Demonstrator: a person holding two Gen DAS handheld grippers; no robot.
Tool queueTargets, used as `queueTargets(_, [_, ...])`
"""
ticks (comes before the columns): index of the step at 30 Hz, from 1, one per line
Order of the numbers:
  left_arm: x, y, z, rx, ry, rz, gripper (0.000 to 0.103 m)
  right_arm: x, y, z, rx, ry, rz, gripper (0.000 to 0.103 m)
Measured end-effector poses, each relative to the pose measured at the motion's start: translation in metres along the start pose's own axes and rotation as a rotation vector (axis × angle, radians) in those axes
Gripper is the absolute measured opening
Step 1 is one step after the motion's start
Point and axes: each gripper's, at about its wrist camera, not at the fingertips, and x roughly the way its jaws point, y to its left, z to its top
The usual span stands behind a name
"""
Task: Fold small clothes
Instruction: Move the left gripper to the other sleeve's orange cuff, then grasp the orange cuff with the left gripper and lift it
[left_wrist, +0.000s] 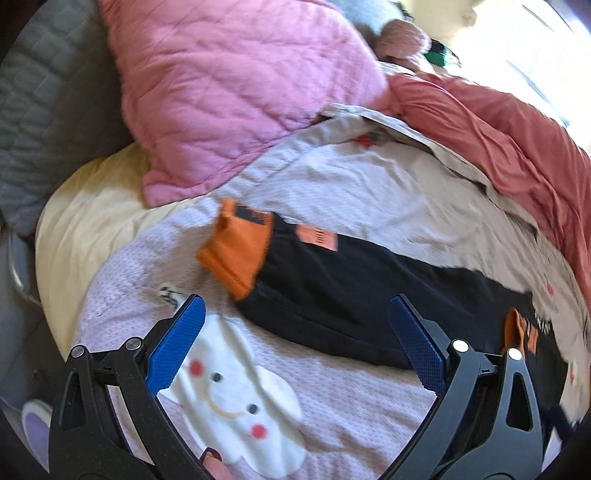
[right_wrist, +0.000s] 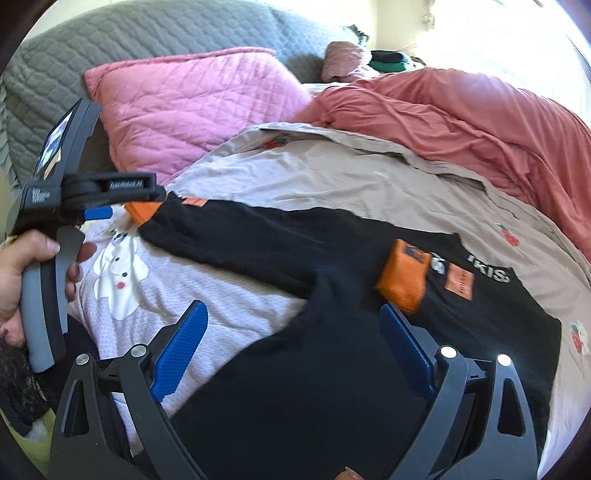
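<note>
A small black sweatshirt (right_wrist: 332, 332) with orange cuffs lies spread on the bed (right_wrist: 332, 170), over a pale blanket with a smiling cloud (left_wrist: 236, 402). One sleeve stretches toward the pink pillow (left_wrist: 221, 92), its cuff (left_wrist: 236, 247) free; the other cuff (right_wrist: 404, 275) is already laid across the chest. Both the left gripper (left_wrist: 297, 347) and the right gripper (right_wrist: 293, 350) hover with jaws released, holding nothing. I'd pinch the outstretched cuff cleanly, one layer only, and carry it flat across the body without dragging the blanket.
</note>
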Motion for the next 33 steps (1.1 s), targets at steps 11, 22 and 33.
queueTargets(11, [0.02, 0.041, 0.011, -0.179, 0.015, -0.026, 0.094, 0.032, 0.035, 0.015, -0.059, 0.058, 0.062, 0.093])
queueTargets(22, [0.051, 0.031, 0.021, -0.216, 0.037, -0.021, 0.007, 0.039, 0.024, 0.01, 0.028, 0.088, 0.064, 0.093])
queueTargets(33, [0.0, -0.045, 0.019, 0.038, -0.151, -0.256, 0.006, 0.017, -0.077, -0.026, 0.34, 0.114, -0.067, 0.093])
